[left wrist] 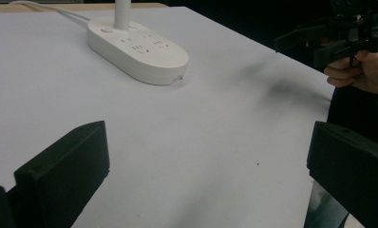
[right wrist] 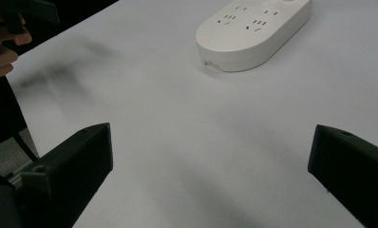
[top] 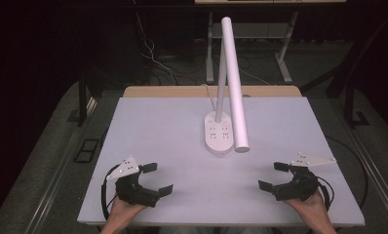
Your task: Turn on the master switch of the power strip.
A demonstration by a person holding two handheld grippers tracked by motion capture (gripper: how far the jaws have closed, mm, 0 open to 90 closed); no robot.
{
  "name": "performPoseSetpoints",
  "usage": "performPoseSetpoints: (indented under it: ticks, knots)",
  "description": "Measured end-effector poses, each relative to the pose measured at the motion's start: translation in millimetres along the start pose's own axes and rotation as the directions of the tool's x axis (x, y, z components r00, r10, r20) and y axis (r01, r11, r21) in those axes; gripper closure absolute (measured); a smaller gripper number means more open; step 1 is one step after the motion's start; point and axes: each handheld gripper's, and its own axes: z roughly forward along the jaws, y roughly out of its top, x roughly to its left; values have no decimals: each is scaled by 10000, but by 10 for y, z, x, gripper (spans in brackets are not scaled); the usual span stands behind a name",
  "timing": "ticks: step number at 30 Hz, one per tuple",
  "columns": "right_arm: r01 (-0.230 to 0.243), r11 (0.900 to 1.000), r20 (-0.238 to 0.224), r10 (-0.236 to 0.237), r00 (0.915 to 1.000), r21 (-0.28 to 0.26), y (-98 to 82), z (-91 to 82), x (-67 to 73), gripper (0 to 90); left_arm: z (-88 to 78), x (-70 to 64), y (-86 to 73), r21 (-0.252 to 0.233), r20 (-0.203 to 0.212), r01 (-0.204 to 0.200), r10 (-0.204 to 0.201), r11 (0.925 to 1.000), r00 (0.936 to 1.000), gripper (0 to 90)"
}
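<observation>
Left gripper (top: 160, 178) and right gripper (top: 274, 175) rest low, jaws apart, angled toward the lamp base (top: 218, 132).

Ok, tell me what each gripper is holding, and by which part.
Nothing is held. The left gripper and the right gripper both hover open above the table, well short of the lamp.

Your white table (top: 158, 131) carries one thing: a white desk lamp whose oval base (top: 218, 132), marked with socket holes, lies flat on the surface ahead of both pairs of jaws, between their lines, with its cord (left wrist: 49, 8) trailing toward the far edge.
</observation>
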Motion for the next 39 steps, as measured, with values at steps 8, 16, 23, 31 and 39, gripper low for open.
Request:
performPoseSetpoints:
  ticks: [8,16,23,31,39]
  knots:
    - [-59,9999,-11,59,10000,149,-11,15,13,4,12,2,-8,200,0,84,-84,9998,10000,0]
    - [-96,9998,-3,96,10000,163,-21,19,20,4,22,5,1,266,8,190,-190,9995,9998,0]
    - [-98,9996,-10,98,10000,247,-30,17,23,4,13,21,10,324,-55,281,-280,9991,9996,0]
    - [-67,9994,-45,69,10000,340,-43,20,37,4,9,39,56,597,-10,304,-304,9978,9995,0]
    - [-58,9991,4,57,10000,423,-62,12,30,4,28,53,124,866,25,314,-318,9957,9995,0]
